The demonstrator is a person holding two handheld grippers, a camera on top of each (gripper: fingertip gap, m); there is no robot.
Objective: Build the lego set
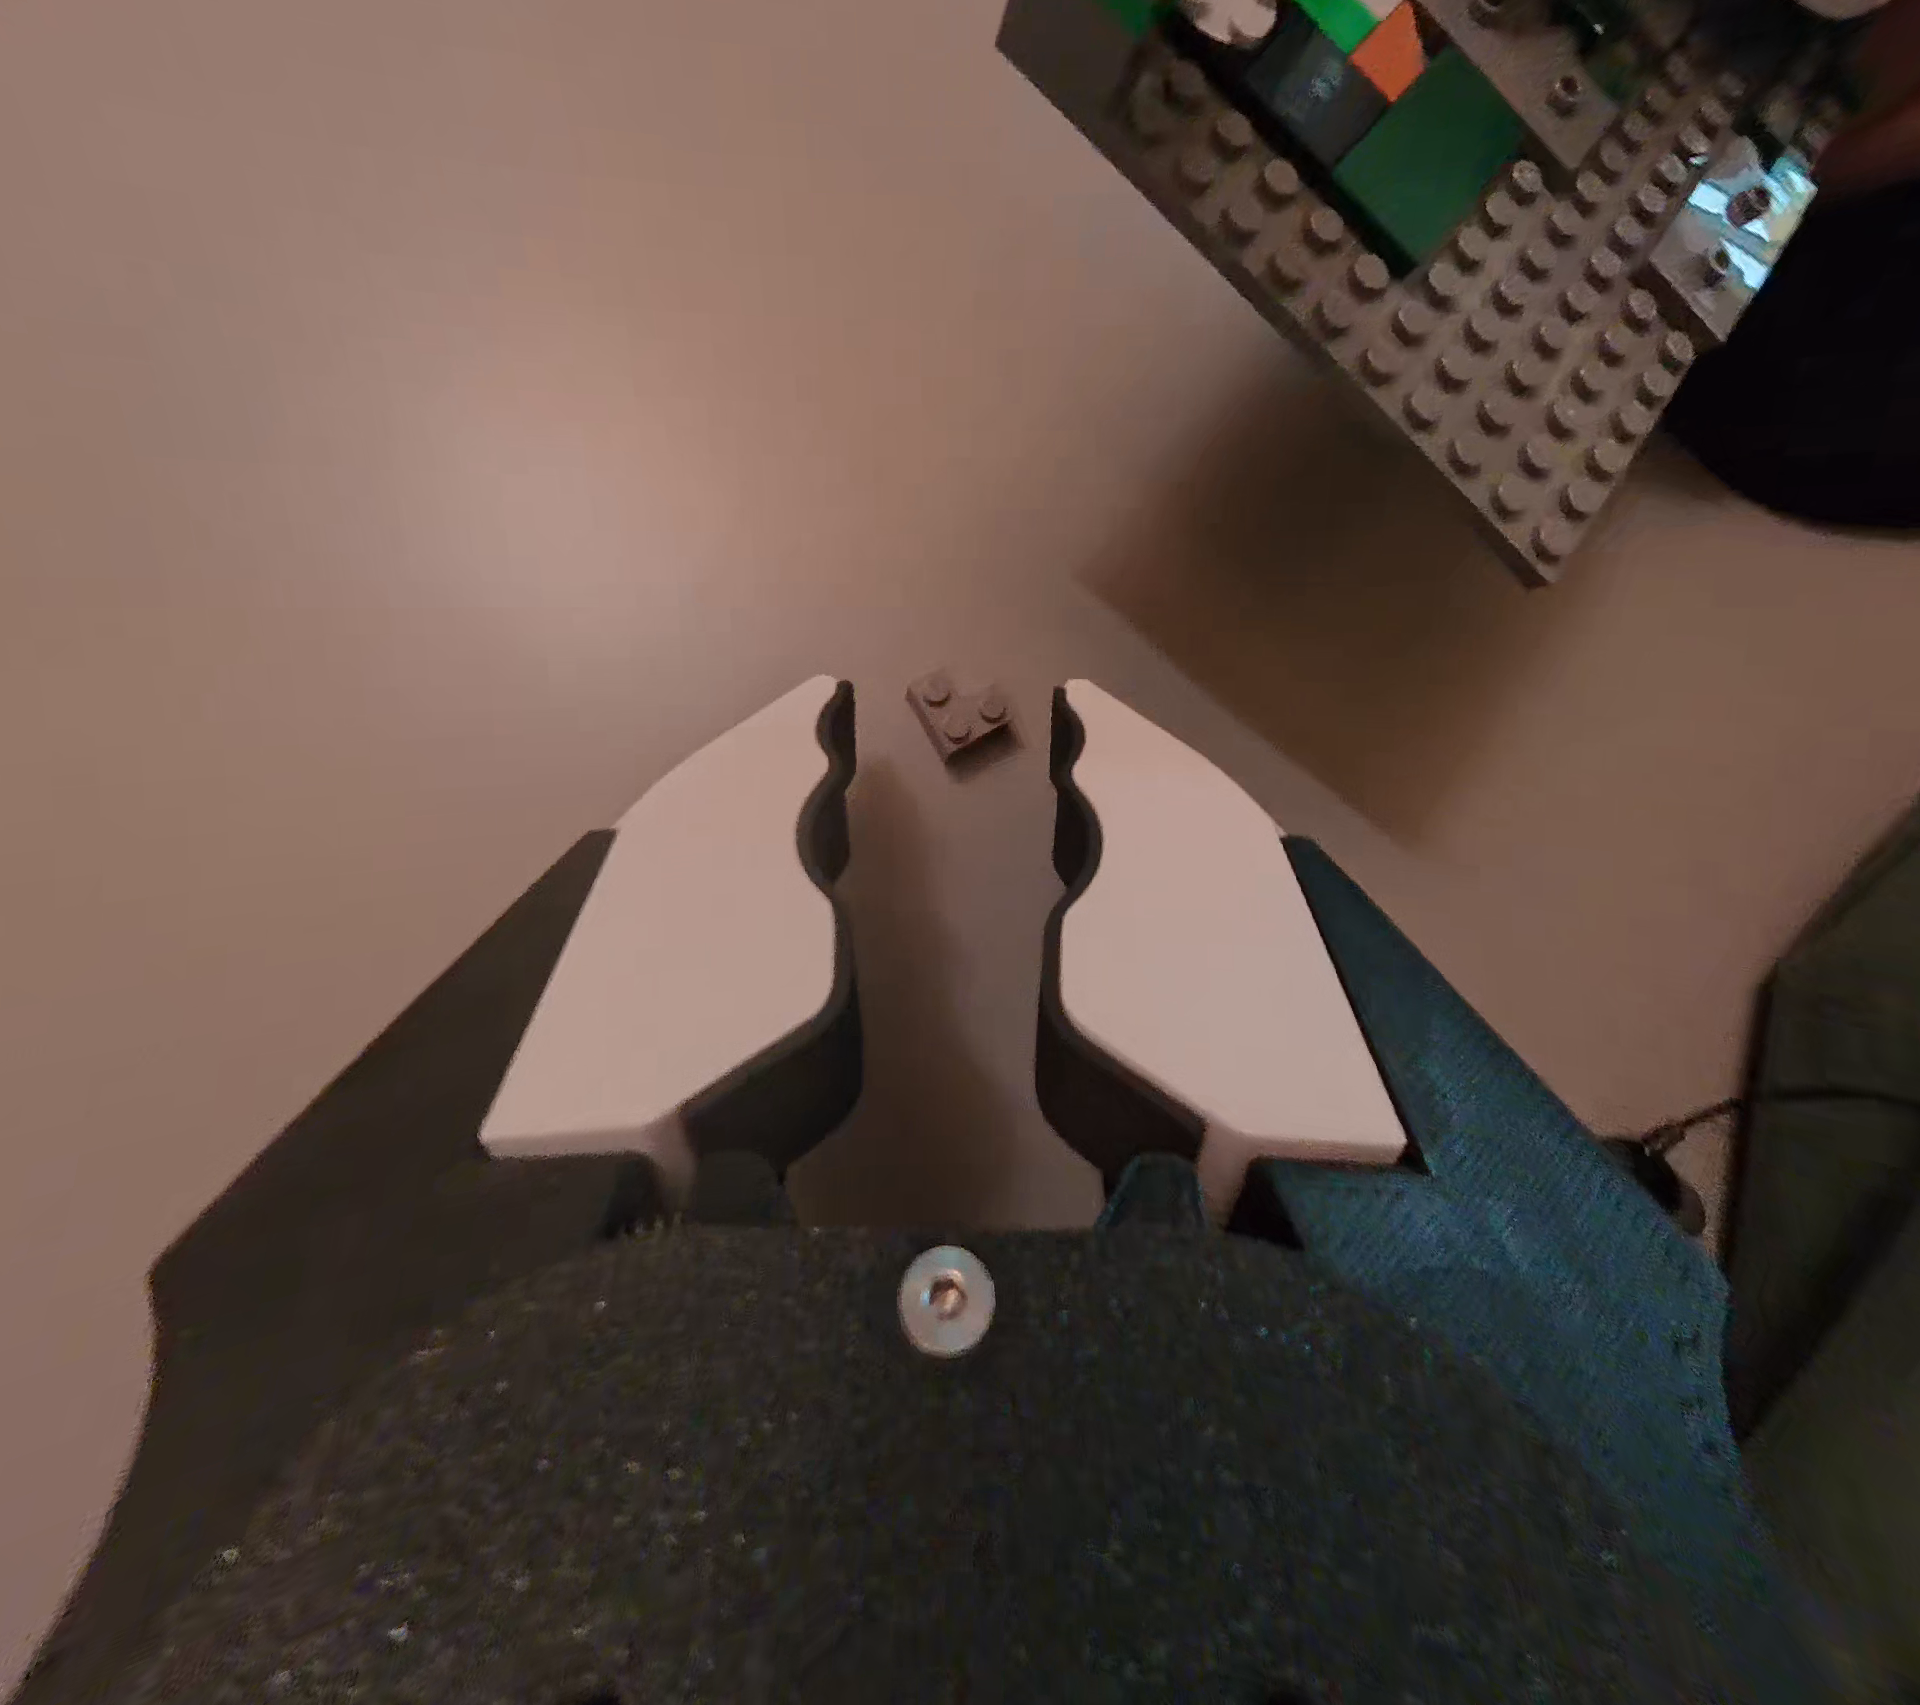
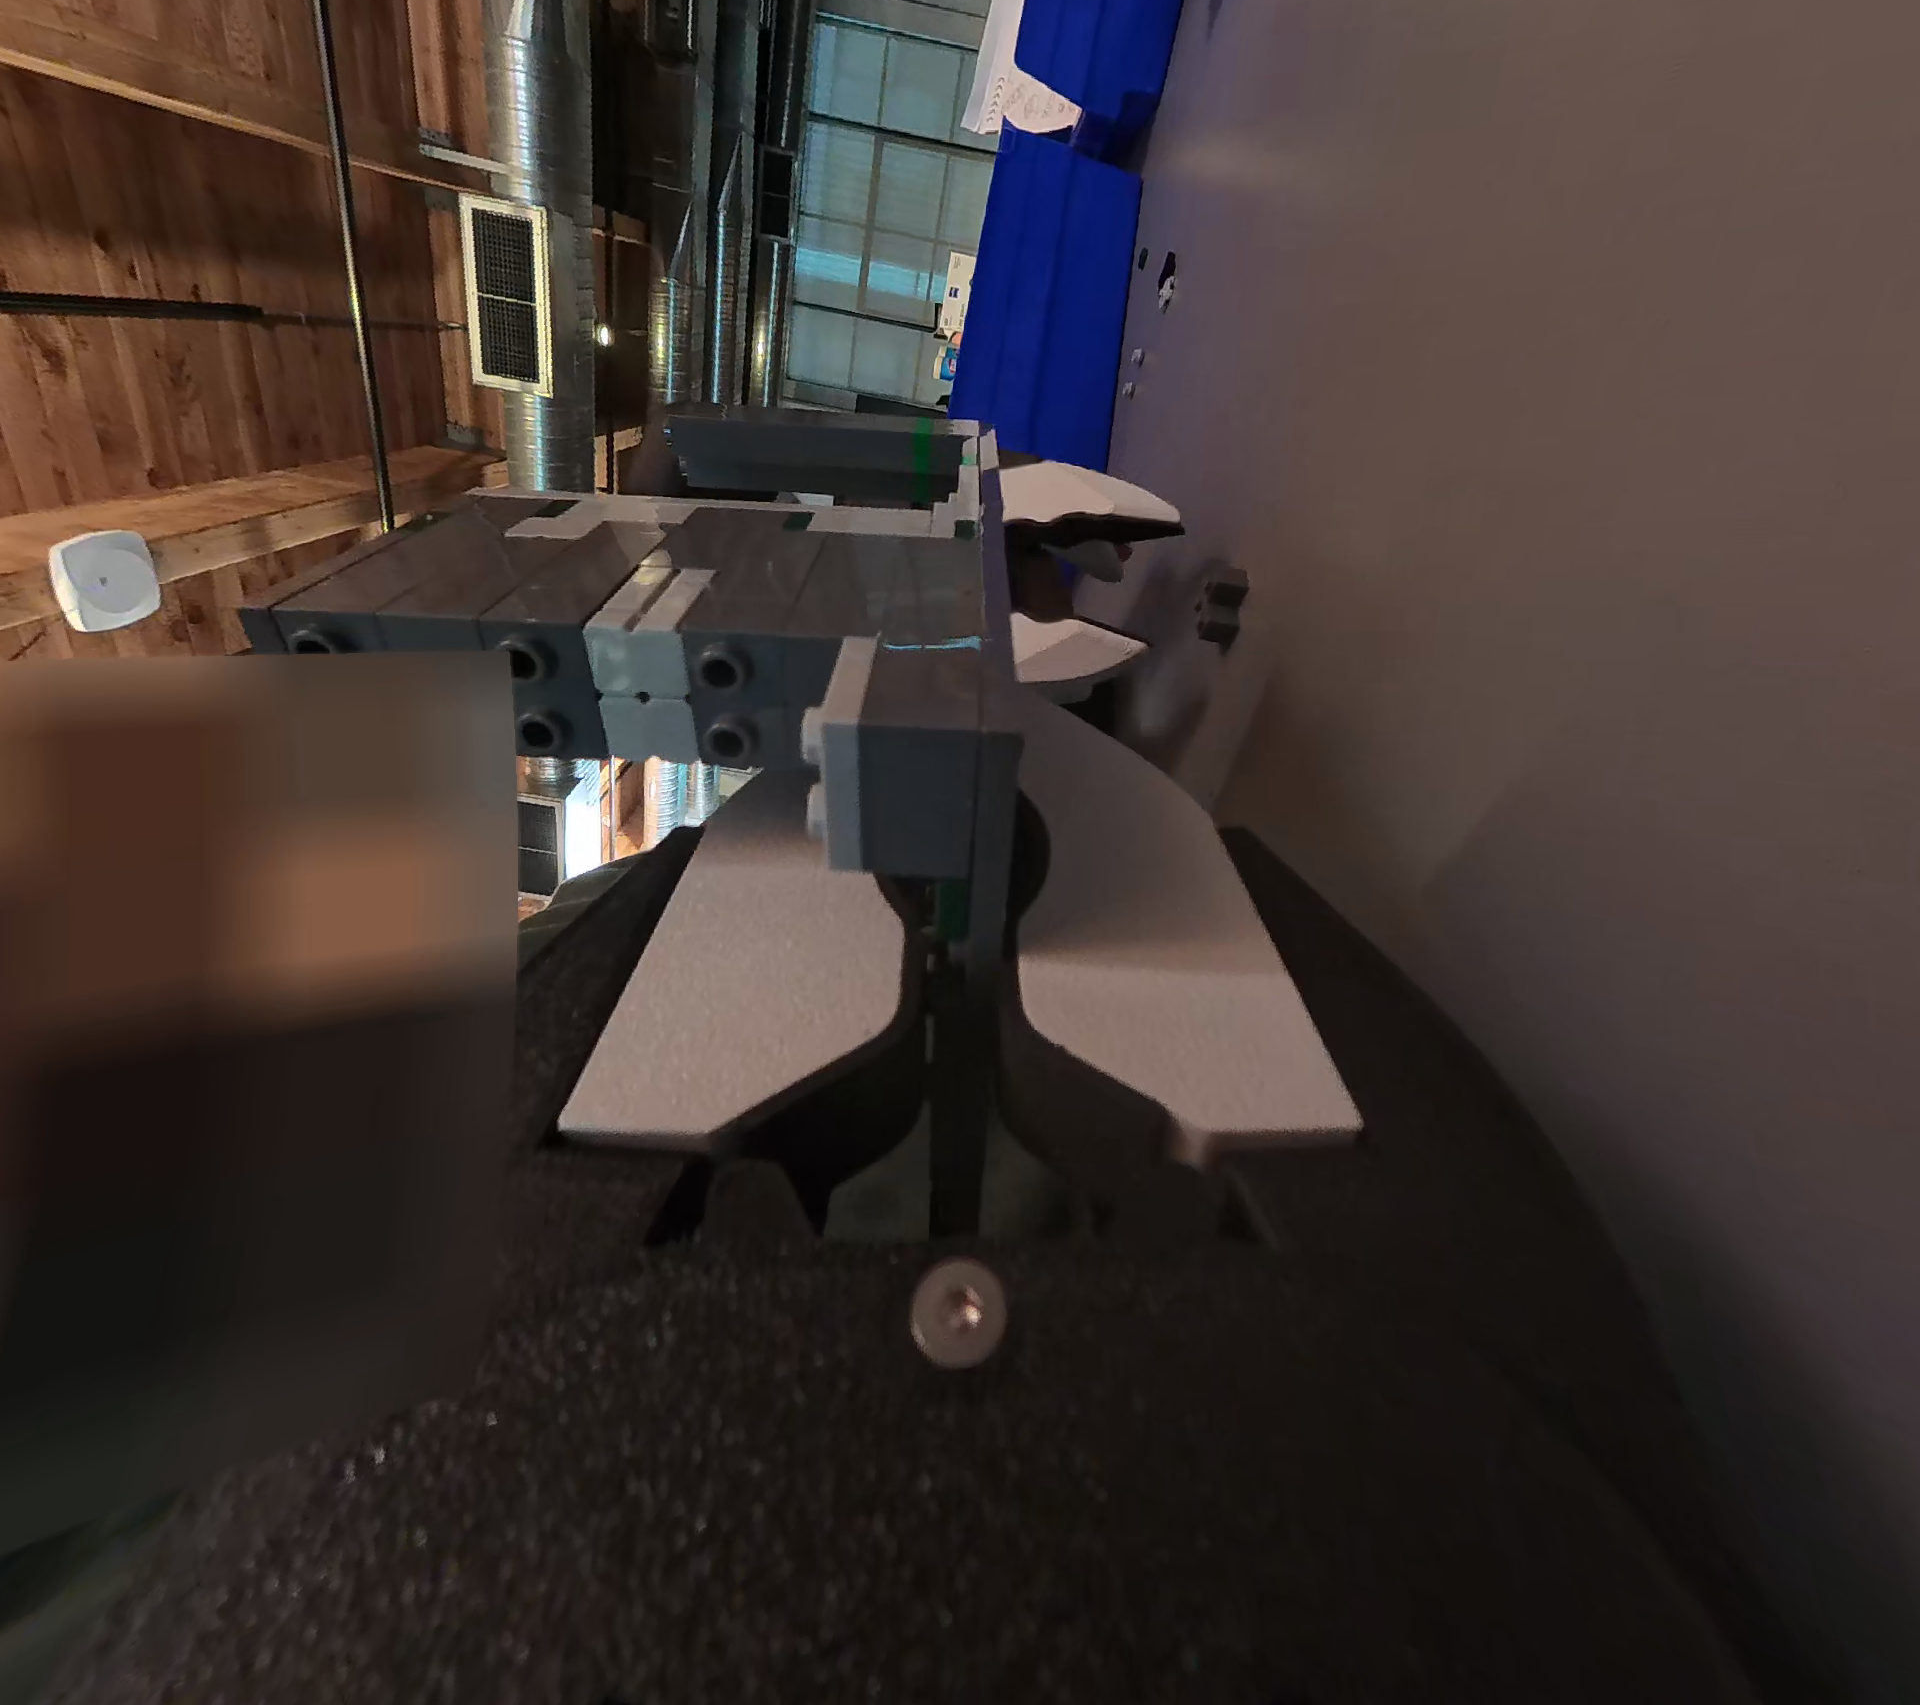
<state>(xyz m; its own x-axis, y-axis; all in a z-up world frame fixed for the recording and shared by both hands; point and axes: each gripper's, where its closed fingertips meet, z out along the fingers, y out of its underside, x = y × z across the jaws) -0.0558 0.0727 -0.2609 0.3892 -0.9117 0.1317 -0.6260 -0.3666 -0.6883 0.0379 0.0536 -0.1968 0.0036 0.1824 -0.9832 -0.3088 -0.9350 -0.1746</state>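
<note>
Item: small dark grey corner plate (image 1: 961, 725), three studs in an L, lying loose on the tan tabletop (image 1: 416, 305) at frame centre.

Left gripper (image 1: 953, 710): jaws released and empty, fingertips flanking the plate on either side without contact; the plate sits just ahead between them, turned diagonally to the closing line.

Right gripper (image 2: 951, 824): clenched on the edge of the grey lego build (image 1: 1455, 284), held off the table at upper right.

Judgement: left gripper is far nearer; a short advance, then closing.
</note>
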